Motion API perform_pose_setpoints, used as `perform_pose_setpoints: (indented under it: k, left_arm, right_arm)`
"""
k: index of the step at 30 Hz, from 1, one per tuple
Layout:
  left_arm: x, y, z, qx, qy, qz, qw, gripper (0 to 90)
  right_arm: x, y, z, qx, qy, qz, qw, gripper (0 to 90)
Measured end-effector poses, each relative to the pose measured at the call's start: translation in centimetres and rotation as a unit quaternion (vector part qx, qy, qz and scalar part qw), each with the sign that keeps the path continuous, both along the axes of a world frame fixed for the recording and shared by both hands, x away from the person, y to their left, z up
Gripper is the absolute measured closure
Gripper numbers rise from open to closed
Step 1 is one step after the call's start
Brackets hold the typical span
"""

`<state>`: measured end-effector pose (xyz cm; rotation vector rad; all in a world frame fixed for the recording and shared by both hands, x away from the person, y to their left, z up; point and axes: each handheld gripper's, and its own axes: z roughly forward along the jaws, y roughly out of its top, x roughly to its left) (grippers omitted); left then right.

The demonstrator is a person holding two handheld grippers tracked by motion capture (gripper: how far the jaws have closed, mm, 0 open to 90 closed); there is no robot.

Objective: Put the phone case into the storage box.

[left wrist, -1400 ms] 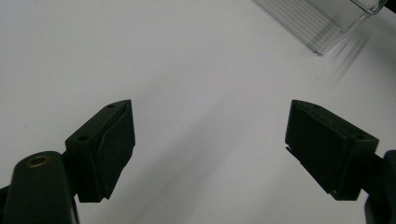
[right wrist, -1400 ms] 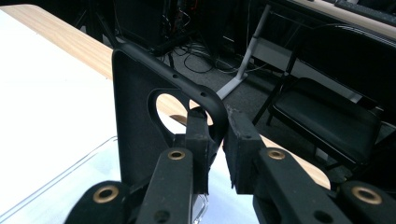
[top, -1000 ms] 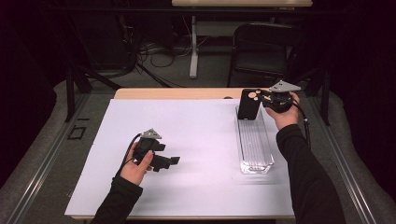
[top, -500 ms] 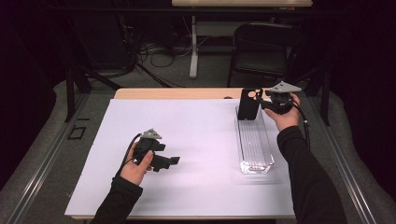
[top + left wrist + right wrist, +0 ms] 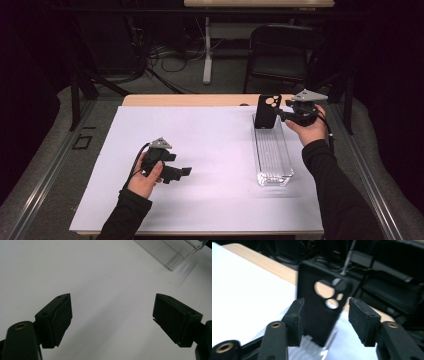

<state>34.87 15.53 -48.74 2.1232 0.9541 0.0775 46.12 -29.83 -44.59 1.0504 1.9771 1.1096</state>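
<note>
A black phone case [image 5: 267,111] with camera cut-outs stands upright in the far end of a clear ribbed plastic tray [image 5: 273,155]. My right gripper [image 5: 283,116] is just to the right of the case, level with it. Its jaws have just been opening. In the right gripper view the case [image 5: 319,312] shows in the gap between the pads of the right gripper [image 5: 325,307], and neither pad presses on it. My left gripper [image 5: 185,172] rests on the white sheet at the near left, open and empty, and its own view shows the left gripper [image 5: 112,305] wide apart over bare paper.
A white sheet [image 5: 210,150] covers most of the table, with a wooden strip [image 5: 185,100] bare along the far edge. A corner of the clear tray [image 5: 172,250] shows in the left gripper view. A black chair [image 5: 285,50] and cables stand beyond the table.
The right gripper's jaws have opened off the phone case, and the hand has drawn back a little to the right and up. The case stays upright in the tray. The left hand has kept still.
</note>
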Motion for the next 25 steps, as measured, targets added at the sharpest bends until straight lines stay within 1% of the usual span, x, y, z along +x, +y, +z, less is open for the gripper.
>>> perform_pose_setpoints:
  k: [1, 3, 4, 6, 7, 10, 12, 14, 16, 18, 19, 20, 23, 25]
  left_arm:
    - [0.0, 0.0, 0.0, 0.000, 0.000, 0.001, 1.0000, 16.3]
    - [0.0, 0.0, 0.1, -0.001, -0.001, 0.002, 1.0000, 16.3]
    - [0.0, 0.0, 0.1, -0.001, -0.001, 0.002, 1.0000, 16.3]
    - [0.0, 0.0, 0.1, -0.002, -0.003, 0.002, 1.0000, 16.3]
    - [0.0, 0.0, 0.2, -0.002, -0.004, 0.001, 1.0000, 16.3]
    - [0.0, 0.0, 0.2, -0.003, -0.003, 0.001, 1.0000, 16.3]
    - [0.0, 0.1, 0.2, -0.003, -0.004, 0.001, 1.0000, 16.3]
    - [0.0, 0.2, 0.3, -0.004, -0.004, 0.000, 1.0000, 16.3]
    - [0.0, 0.2, 0.3, -0.007, -0.005, 0.002, 1.0000, 16.3]
    - [0.0, 0.3, 0.3, -0.009, -0.006, 0.005, 0.9999, 16.3]
    - [0.0, 0.4, 0.3, -0.009, -0.007, 0.005, 0.9999, 16.3]
    - [0.0, 0.4, 0.3, -0.009, -0.007, 0.004, 0.9999, 16.3]
    - [0.0, 0.6, 0.4, -0.011, -0.008, 0.007, 0.9999, 16.3]
    - [0.0, 0.7, 0.5, -0.009, -0.008, 0.005, 0.9999, 16.3]
  right_arm:
    - [-0.3, 0.1, 0.1, 0.003, 0.005, 0.002, 1.0000, 48.0]
    - [-0.9, 0.3, 0.3, 0.006, 0.006, -0.001, 1.0000, 48.0]
    - [-1.2, 0.4, 0.3, 0.008, 0.011, 0.004, 0.9999, 48.0]
    - [-1.7, 0.7, 0.5, -0.004, 0.015, 0.007, 0.9999, 47.5]
    - [-1.9, 0.9, 0.6, -0.005, 0.014, 0.012, 0.9998, 47.3]
    - [-2.7, 1.3, 0.8, -0.001, 0.032, 0.008, 0.9995, 46.7]
    - [-3.2, 1.5, 0.8, 0.015, 0.047, 0.006, 0.9988, 42.5]
    - [-3.7, 1.8, 0.8, 0.033, 0.055, 0.006, 0.9979, 36.5]
    - [-4.3, 2.2, 0.8, 0.034, 0.059, 0.007, 0.9977, 28.3]
    - [-4.9, 2.8, 0.6, 0.024, 0.066, 0.009, 0.9975, 17.0]
    - [-5.3, 3.1, 0.5, 0.015, 0.066, 0.012, 0.9976, 15.3]
    - [-5.8, 3.4, 0.4, 0.012, 0.064, 0.013, 0.9978, 15.2]
    - [-7.3, 4.2, 0.1, 0.031, 0.061, 0.021, 0.9974, 14.3]
    - [-8.6, 4.8, 0.0, 0.043, 0.057, 0.037, 0.9967, 10.4]
